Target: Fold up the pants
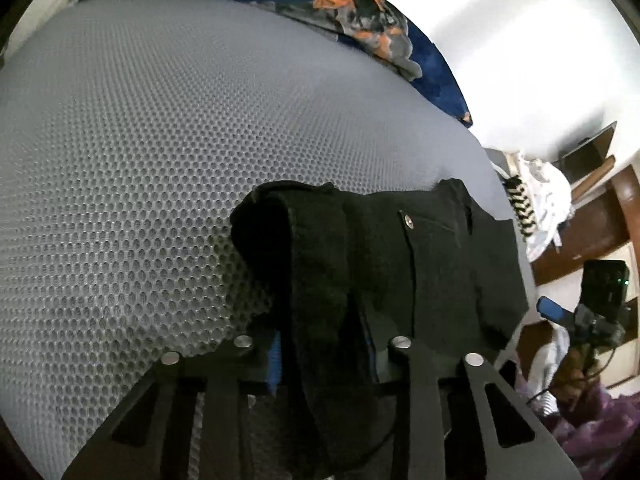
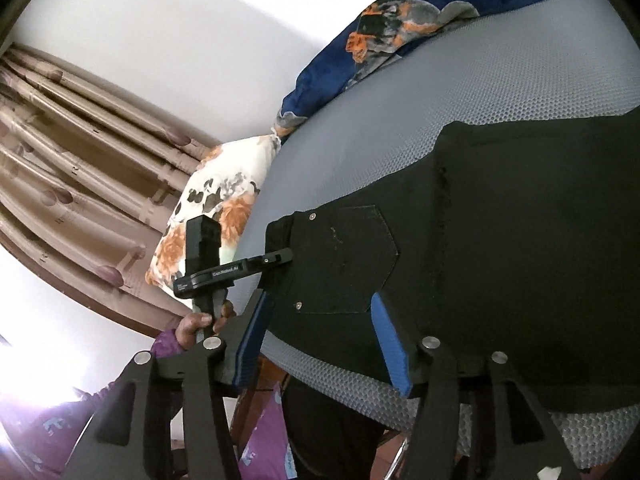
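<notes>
Black pants (image 2: 500, 240) lie on the grey mesh mattress (image 2: 460, 92), waist end toward me, back pocket up. My left gripper (image 1: 324, 344) is shut on a fold of the pants (image 1: 384, 256) at the waist corner; the cloth hangs between its blue pads. It also shows in the right wrist view (image 2: 276, 258), clamped on the waist corner. My right gripper (image 2: 320, 328) is open, its blue fingers (image 2: 390, 344) straddling the waist edge below the pocket, not closed on it.
A blue and orange blanket (image 1: 372, 12) lies along the mattress's far edge. A floral pillow (image 2: 216, 208) sits at the mattress corner near curtains (image 2: 80, 152). A pile of white cloth (image 1: 540, 204) and wooden shelves (image 1: 600, 216) stand beyond the mattress's edge.
</notes>
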`<state>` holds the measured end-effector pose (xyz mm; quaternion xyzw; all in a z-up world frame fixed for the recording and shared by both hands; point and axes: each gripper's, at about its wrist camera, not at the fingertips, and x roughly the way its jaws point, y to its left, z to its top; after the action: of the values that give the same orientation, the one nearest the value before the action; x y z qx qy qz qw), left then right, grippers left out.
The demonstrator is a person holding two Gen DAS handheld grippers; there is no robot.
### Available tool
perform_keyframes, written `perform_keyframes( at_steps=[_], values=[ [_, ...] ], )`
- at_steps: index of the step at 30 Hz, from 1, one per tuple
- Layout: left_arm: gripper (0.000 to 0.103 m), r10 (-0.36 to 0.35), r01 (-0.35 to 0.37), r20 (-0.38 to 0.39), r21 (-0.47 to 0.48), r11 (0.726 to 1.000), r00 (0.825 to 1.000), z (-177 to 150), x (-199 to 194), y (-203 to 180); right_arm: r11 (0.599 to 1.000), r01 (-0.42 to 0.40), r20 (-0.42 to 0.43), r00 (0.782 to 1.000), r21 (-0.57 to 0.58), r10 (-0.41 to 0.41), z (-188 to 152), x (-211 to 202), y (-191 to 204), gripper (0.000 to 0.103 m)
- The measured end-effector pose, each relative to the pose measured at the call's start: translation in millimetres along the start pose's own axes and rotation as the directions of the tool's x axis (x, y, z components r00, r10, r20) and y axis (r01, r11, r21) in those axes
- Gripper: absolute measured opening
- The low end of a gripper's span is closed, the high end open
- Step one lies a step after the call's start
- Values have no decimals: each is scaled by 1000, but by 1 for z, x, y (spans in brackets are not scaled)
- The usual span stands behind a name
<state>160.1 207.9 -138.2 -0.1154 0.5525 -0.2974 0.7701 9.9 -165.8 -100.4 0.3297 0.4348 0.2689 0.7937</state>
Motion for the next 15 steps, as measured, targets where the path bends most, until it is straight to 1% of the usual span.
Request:
perform_keyframes(
  at_steps=[1,5,8,15],
  values=[
    [24,9,-9,10,-3,1000,1000,-1,-1,-3,1000,-1,-2,1000,1,1,1,2,-1,53],
    [18,41,-39,72,-28,999,997,-9,-15,-15,1000,-5,4,1000,9,5,-1,1,-3,53],
    [17,82,-78,98,-44,996,992,-14,-28,-25,1000,-4,7,1000,12,4,0,0,-6,53],
    [16,200,-197,133,-36,980,971,-17,-45,-68,999,-38,12,999,28,37,-2,-1,-12,53]
  ],
)
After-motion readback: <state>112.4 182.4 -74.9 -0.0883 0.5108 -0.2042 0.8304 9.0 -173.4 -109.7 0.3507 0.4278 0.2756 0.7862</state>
